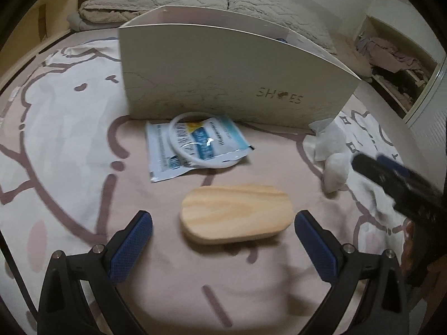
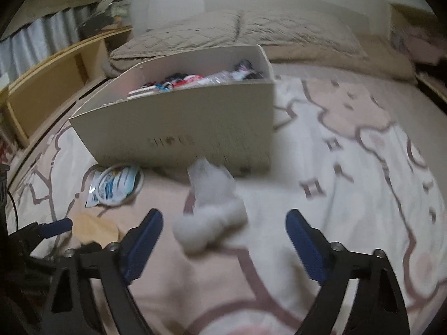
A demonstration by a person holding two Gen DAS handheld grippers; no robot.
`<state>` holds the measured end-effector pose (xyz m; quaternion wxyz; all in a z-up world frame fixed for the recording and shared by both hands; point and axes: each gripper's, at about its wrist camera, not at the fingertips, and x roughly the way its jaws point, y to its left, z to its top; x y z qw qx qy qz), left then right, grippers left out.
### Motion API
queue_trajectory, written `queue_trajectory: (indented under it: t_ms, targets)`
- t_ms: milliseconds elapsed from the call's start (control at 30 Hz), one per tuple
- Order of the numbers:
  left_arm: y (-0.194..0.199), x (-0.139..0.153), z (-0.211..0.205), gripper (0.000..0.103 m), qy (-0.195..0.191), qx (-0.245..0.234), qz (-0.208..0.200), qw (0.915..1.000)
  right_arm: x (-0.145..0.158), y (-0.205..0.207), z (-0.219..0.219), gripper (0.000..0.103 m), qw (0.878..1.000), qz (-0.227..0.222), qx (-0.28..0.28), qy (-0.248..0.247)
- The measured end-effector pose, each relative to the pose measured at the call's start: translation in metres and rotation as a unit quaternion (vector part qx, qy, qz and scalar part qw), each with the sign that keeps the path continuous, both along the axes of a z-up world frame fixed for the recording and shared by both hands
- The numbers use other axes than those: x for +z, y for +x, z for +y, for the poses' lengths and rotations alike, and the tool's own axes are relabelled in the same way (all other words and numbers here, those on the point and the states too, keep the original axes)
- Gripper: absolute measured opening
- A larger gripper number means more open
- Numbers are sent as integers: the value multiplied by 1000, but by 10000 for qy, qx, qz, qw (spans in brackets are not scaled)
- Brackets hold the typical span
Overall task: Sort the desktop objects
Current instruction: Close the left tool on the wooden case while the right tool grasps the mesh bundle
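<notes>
An oval wooden block (image 1: 237, 212) lies on the patterned bed cover, between and just ahead of my left gripper (image 1: 223, 217), which is open and clear of it. Behind the block a blue-and-white sachet (image 1: 195, 145) lies with a white ring (image 1: 212, 165) on top. A clear bag of white cotton balls (image 2: 212, 223) lies, blurred, between the fingers of my right gripper (image 2: 223, 215), which is open with its pads off the bag. The white shoe box (image 2: 181, 128) stands behind, with several small items (image 2: 195, 79) inside.
The bed cover (image 2: 349, 167) spreads wide to the right of the box. Folded grey quilts (image 1: 167, 0) lie behind the box. A wooden shelf (image 2: 56, 83) runs along the left side. A heap of clothes (image 1: 391, 55) sits at the far right.
</notes>
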<state>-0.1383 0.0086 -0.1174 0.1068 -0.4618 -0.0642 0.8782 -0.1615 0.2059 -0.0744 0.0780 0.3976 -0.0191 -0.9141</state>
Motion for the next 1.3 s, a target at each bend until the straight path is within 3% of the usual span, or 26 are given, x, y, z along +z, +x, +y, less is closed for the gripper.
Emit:
queue_trajectory:
  t_ms: [133, 333, 400, 500, 633, 1300]
  targets:
    - [-6, -6, 6, 102, -42, 2, -23, 10000, 2, -17, -8, 87, 9998, 43, 136, 159]
    - [-9, -13, 13, 102, -191, -14, 13, 9998, -10, -43, -17, 61, 9989, -206, 252, 347]
    - [-9, -17, 17, 102, -304, -19, 23, 9995, -18, -50, -18, 61, 9982, -325, 280, 410]
    - [-9, -20, 21, 103, -452, -29, 62, 9990, -29, -53, -20, 52, 9968, -492, 395, 489]
    - [-11, -23, 21, 103, -468, -15, 18, 9989, -46, -44, -22, 52, 9944, -627, 575, 626]
    - [-10, -23, 16, 103, -289, 9, -72, 9996, -46, 54, -14, 52, 9918, -623, 1062, 332]
